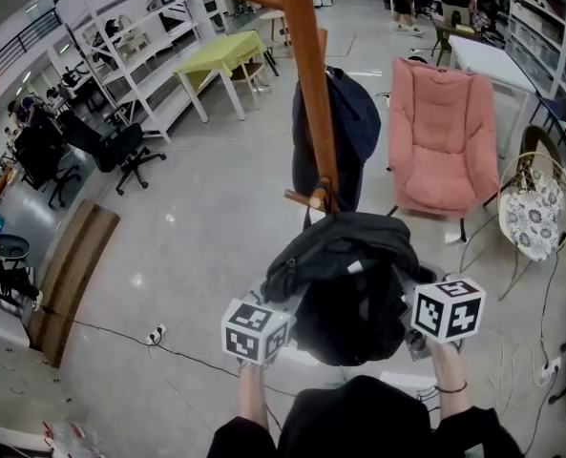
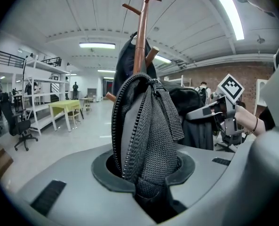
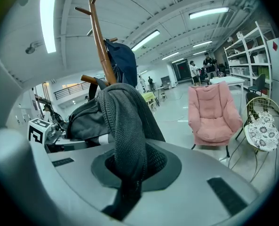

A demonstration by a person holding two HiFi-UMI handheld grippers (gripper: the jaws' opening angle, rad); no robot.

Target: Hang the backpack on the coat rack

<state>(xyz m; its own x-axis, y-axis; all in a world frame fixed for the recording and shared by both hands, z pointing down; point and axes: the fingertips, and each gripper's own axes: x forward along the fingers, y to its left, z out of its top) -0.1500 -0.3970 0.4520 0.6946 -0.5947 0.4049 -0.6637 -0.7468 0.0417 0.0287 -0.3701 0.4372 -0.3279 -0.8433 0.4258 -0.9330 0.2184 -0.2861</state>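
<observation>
A black backpack [image 1: 349, 275] hangs between my two grippers, close against the wooden coat rack [image 1: 306, 74]. Its top reaches the low peg [image 1: 304, 198]; a dark loop lies at that peg, and whether it rests on it I cannot tell. A dark blue jacket [image 1: 345, 122] hangs higher on the pole. My left gripper [image 2: 146, 192] is shut on the backpack's zipped edge and mesh strap [image 2: 148, 135]; its marker cube [image 1: 254, 330] shows at the bag's left. My right gripper [image 3: 127, 192] is shut on a mesh strap [image 3: 125, 126], with its cube [image 1: 447, 308] at the bag's right.
A pink lounge chair [image 1: 442, 132] and a round chair with a floral cushion [image 1: 535, 213] stand right of the rack. A yellow-green table [image 1: 220, 55], white shelving [image 1: 139, 36] and office chairs [image 1: 120, 151] stand at the left. A cable with a power strip [image 1: 154, 335] lies on the floor.
</observation>
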